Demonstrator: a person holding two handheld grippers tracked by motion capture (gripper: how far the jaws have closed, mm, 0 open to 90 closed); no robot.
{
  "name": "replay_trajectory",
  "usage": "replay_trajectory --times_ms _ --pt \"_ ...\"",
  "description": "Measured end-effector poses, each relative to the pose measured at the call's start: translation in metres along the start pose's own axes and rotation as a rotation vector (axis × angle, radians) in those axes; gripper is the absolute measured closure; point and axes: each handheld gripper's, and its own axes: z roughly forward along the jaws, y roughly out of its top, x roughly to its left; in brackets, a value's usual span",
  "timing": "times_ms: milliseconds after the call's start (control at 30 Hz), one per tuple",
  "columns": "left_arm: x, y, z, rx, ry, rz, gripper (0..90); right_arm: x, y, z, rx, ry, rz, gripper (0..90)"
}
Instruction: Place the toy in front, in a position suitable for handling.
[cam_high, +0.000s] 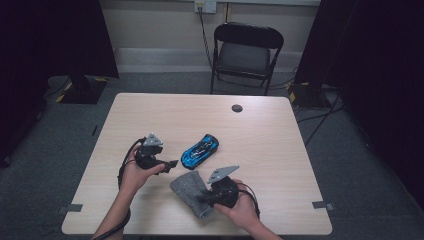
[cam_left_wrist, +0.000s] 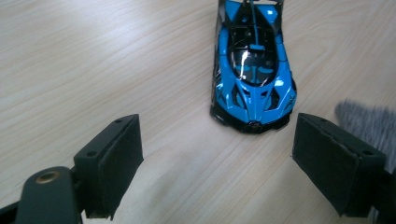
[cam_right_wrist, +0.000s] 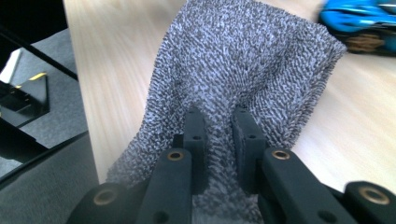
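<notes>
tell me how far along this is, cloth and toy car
Done: the right gripper has its jaws pinched on a fold of the grey cloth, near the table's front edge. In hand: the cloth's far end lies close to the blue toy car. The left gripper waits open just short of the car. Left: cloth and car don't appear to touch yet.

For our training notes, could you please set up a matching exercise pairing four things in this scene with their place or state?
Things:
1. toy car
2. grey cloth
3. left hand-held gripper
4. folding chair

States or places:
A. pinched between closed jaws
B. on the floor beyond the table
C. jaws wide apart, nothing between them
D. blue and black, on the tabletop between the two hands

Pairs: 1-D, 2-A, 3-C, 4-B
</notes>
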Motion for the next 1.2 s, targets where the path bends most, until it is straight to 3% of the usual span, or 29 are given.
replay_trajectory --times_ms 233,300,367,467,600,767,933,1033,1200 --pt "-0.007 0.001 0.012 -0.007 -0.011 0.046 15.7 -0.023 -0.015 -0.045 -0.015 -0.077 0.024 78.9" --pt "-0.01 0.002 0.017 -0.012 -0.022 0.049 15.7 -0.031 -0.022 -0.055 -0.01 -0.122 0.031 78.9" --pt "-0.013 0.002 0.024 -0.011 -0.05 0.035 15.7 -0.041 -0.031 -0.064 -0.015 -0.152 0.057 78.9" --pt "-0.016 0.003 0.034 0.006 -0.055 0.053 15.8 -0.057 -0.045 -0.072 -0.036 -0.186 0.1 78.8" --pt "-0.018 0.005 0.047 0.001 -0.029 0.072 16.0 -0.069 -0.057 -0.076 -0.042 -0.224 0.138 78.6" --pt "-0.021 0.007 0.058 0.007 -0.061 0.08 15.9 -0.078 -0.065 -0.074 -0.034 -0.248 0.155 78.5" --pt "-0.026 0.008 0.069 0.023 -0.07 0.099 15.7 -0.083 -0.07 -0.07 -0.014 -0.256 0.156 78.4" --pt "-0.027 0.006 0.073 0.041 -0.053 0.113 15.7 -0.082 -0.069 -0.07 -0.009 -0.266 0.146 78.4" --pt "-0.028 0.003 0.08 0.018 -0.029 0.127 15.7 -0.085 -0.071 -0.067 -0.008 -0.261 0.152 78.3"
